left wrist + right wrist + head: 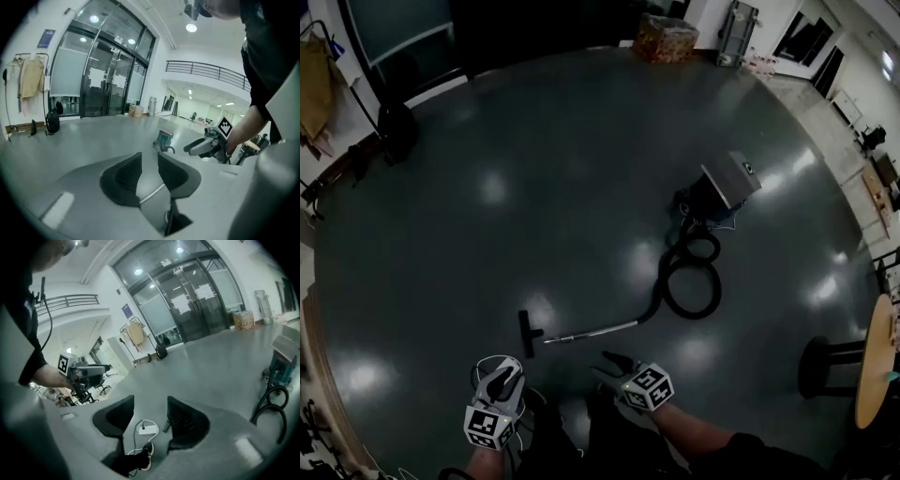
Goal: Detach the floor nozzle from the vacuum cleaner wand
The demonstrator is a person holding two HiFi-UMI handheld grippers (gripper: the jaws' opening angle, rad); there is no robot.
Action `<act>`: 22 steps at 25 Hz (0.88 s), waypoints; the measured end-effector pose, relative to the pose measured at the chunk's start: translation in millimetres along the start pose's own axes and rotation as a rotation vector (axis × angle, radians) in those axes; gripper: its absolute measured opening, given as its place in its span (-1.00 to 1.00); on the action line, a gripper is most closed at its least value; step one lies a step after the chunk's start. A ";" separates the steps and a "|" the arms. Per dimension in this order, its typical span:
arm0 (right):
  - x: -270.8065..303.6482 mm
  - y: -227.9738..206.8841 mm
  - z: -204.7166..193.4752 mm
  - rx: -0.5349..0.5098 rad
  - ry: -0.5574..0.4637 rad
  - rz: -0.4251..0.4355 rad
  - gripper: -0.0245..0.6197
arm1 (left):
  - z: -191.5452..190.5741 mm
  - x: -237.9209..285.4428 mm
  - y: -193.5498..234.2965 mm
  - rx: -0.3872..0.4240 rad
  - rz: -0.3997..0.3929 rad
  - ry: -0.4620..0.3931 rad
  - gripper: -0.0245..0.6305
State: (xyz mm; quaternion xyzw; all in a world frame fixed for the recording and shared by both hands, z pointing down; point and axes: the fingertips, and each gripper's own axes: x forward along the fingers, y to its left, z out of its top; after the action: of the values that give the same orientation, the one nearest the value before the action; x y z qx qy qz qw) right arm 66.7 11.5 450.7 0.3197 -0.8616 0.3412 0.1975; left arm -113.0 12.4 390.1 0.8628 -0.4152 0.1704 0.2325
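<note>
The floor nozzle (528, 335) lies on the floor (534, 187) just off the wand (595, 329) tip, apparently already detached, while the left gripper (500, 373) and right gripper (617, 364) hang above it, jaws spread and empty — the next move need only confirm the separation.

The person holds the left grey two-jaw gripper (501, 379) and the right grey two-jaw gripper (617, 365) side by side, close to the body. Both tilt downward, each with its black jaws apart and nothing between them.
</note>
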 end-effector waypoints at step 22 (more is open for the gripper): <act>-109.2 280.3 94.7 -0.213 -0.306 0.195 -0.43 | 86.5 -190.2 -129.8 0.161 -0.206 -0.285 -0.70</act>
State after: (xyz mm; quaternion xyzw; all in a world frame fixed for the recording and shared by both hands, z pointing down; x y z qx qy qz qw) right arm -58.8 147.0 195.1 0.2604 -0.9395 0.2132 0.0631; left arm -114.5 157.7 191.7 0.9321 -0.3383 0.0542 0.1179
